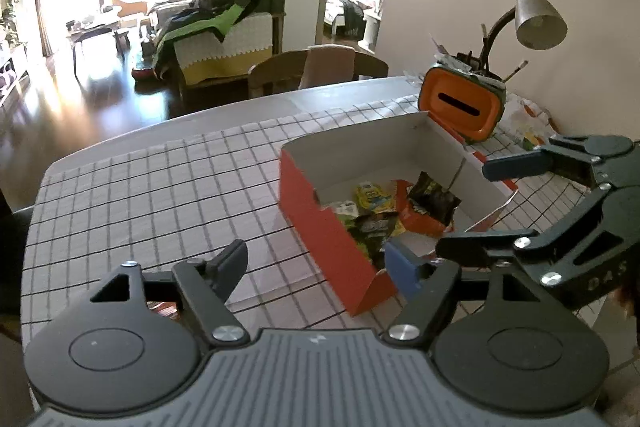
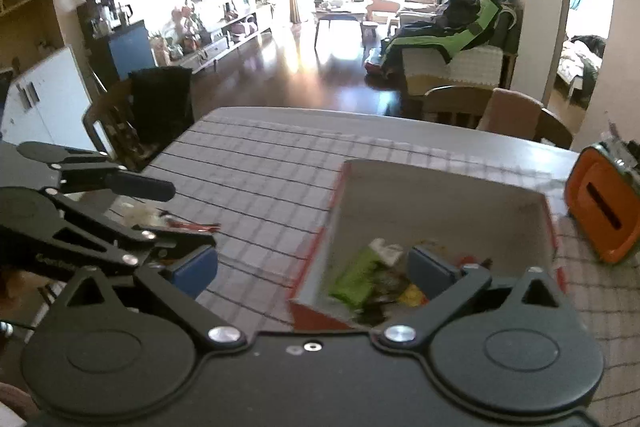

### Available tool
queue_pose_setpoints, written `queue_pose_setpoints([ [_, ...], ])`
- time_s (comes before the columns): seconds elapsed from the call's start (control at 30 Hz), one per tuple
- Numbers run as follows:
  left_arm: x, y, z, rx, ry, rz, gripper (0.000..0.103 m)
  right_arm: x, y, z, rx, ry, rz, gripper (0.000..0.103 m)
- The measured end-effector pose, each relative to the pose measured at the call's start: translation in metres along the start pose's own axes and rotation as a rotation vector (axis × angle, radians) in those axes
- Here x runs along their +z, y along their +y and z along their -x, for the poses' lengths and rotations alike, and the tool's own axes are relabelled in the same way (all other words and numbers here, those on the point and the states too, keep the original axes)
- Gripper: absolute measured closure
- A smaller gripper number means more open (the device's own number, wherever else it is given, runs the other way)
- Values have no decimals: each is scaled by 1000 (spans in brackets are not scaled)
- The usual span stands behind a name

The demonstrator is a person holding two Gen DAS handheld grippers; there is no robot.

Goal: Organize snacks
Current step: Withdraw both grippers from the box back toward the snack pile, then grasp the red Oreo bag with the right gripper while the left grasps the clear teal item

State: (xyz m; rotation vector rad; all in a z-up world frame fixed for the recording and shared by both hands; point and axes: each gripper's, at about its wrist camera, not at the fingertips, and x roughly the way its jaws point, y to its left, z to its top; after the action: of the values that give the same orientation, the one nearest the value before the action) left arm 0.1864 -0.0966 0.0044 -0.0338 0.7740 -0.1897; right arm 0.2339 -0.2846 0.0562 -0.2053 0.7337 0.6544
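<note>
An open box (image 1: pixel 320 227), red outside and white inside, stands on the checked tablecloth and holds several snack packets (image 1: pixel 400 211) in green, yellow, orange and black. My left gripper (image 1: pixel 316 263) is open and empty, just left of the box's near corner. My right gripper (image 1: pixel 452 211) is open and empty, reaching over the box from the right. In the right wrist view the box (image 2: pixel 440 203) lies under my right gripper (image 2: pixel 312 267), with a green packet (image 2: pixel 356 279) inside. My left gripper (image 2: pixel 188 223) shows at the left, open, with a small wrapper (image 2: pixel 160 221) on the table near it.
An orange container with a slot (image 1: pixel 460 103) and a grey desk lamp (image 1: pixel 536 15) stand behind the box near the wall. Wooden chairs (image 1: pixel 320 67) line the table's far edge. The tablecloth (image 1: pixel 160 187) stretches left of the box.
</note>
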Motion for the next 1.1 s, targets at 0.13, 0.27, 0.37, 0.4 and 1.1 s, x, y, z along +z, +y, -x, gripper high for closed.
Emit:
queue_pose_setpoints([
  [0.13, -14, 20, 20, 5, -14, 5, 22, -4, 22, 3, 23, -33, -20, 0],
  [0.27, -28, 44, 38, 17, -24, 21, 18, -9, 47, 0, 46, -52, -34, 0],
  [0.37, -41, 64, 49, 40, -27, 48, 17, -12, 61, -6, 64, -57, -46, 0],
  [0.4, -45, 71, 53, 47, -26, 59, 17, -13, 66, -7, 68, -60, -52, 0],
  [1.1, -139, 130, 42, 107, 119, 46, 17, -39, 130, -86, 67, 39, -25, 0],
])
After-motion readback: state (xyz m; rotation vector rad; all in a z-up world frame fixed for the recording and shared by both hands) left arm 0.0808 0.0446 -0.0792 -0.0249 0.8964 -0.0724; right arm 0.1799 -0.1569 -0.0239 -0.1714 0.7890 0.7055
